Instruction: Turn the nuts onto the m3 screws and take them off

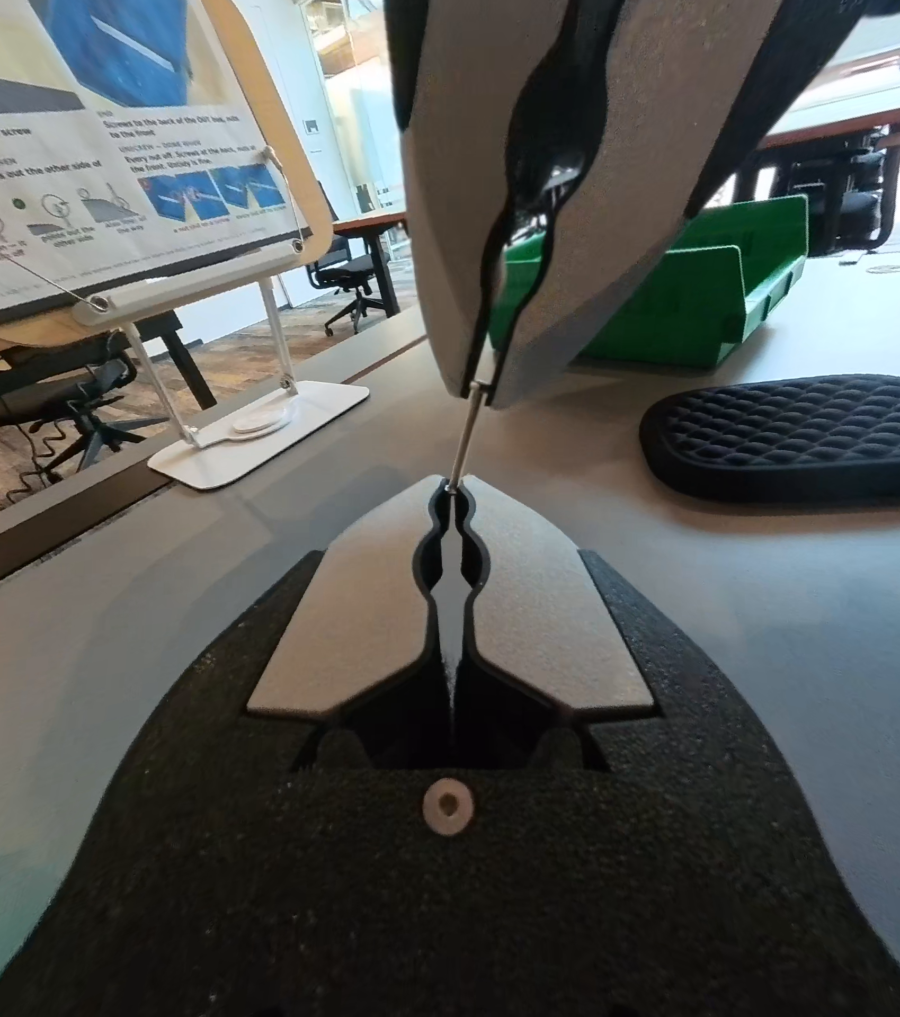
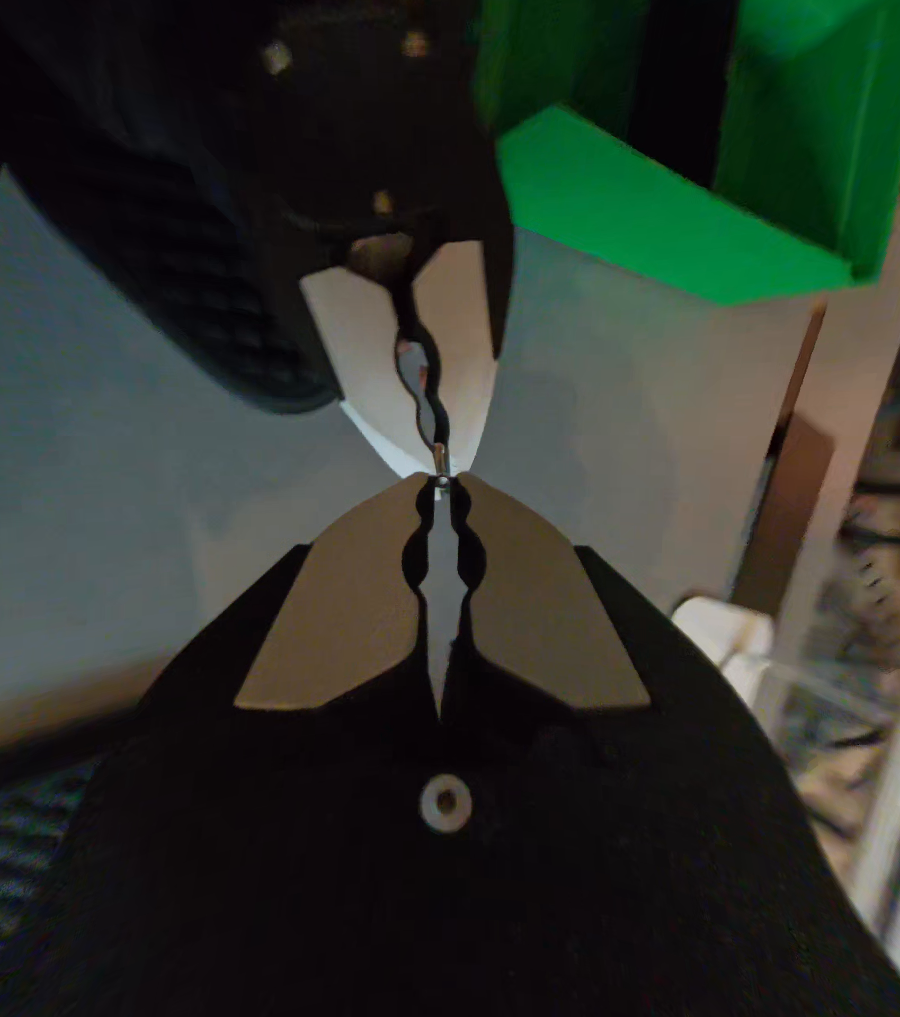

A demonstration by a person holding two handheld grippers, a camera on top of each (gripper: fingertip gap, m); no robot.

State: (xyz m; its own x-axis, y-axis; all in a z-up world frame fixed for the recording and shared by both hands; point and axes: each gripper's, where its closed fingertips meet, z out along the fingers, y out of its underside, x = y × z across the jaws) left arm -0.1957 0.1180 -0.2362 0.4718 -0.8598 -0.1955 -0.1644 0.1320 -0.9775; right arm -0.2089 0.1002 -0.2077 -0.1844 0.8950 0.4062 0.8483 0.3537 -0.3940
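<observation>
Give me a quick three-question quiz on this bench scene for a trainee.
1. True or false: the silver screw lies flat on the table.
2. Multiple choice: what colour is the bin behind the grippers? A red, B green, C yellow.
3. Short answer: what grips the two ends of the screw?

Key
1. False: it is held up off the table.
2. B.
3. The left gripper is shut on one end and the right gripper is shut on the other.
</observation>
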